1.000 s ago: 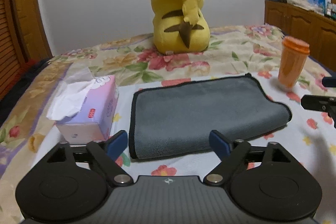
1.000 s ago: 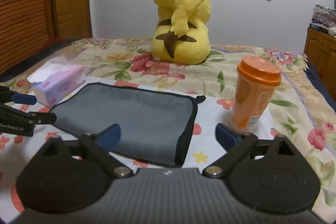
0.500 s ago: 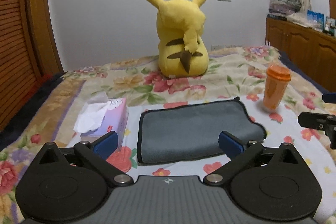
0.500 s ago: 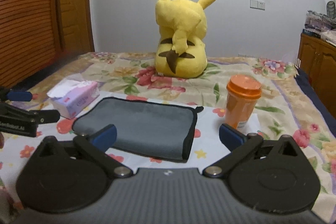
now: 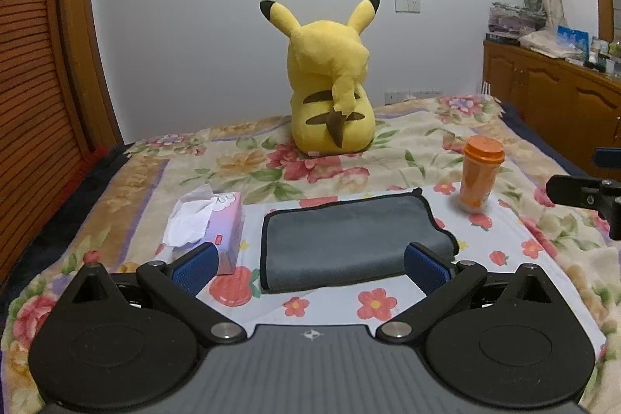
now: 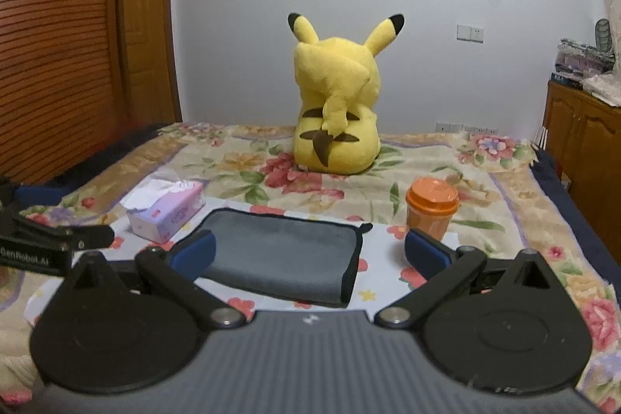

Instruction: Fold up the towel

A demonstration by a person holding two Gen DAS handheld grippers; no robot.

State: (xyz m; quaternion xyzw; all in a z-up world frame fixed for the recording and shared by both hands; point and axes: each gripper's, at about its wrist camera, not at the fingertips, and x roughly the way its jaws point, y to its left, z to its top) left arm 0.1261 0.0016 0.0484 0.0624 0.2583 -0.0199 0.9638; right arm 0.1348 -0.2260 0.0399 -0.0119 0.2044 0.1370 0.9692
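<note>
A grey towel [image 5: 341, 239] with a dark border lies folded flat on the flowered bedspread, and it also shows in the right wrist view [image 6: 287, 255]. My left gripper [image 5: 310, 268] is open and empty, held back from the towel's near edge. My right gripper [image 6: 310, 255] is open and empty, also held back from the towel, toward its right end. Each gripper's tip shows at the edge of the other's view.
A pink tissue box [image 5: 211, 227] sits left of the towel. An orange lidded cup [image 5: 480, 173] stands at its right. A yellow plush toy [image 5: 330, 96] sits behind. A wooden cabinet [image 5: 559, 92] stands at the right, a wooden door [image 6: 58, 37] at the left.
Both grippers have pulled back and up from the towel, so it looks smaller and farther. The towel, box and cup have not moved.
</note>
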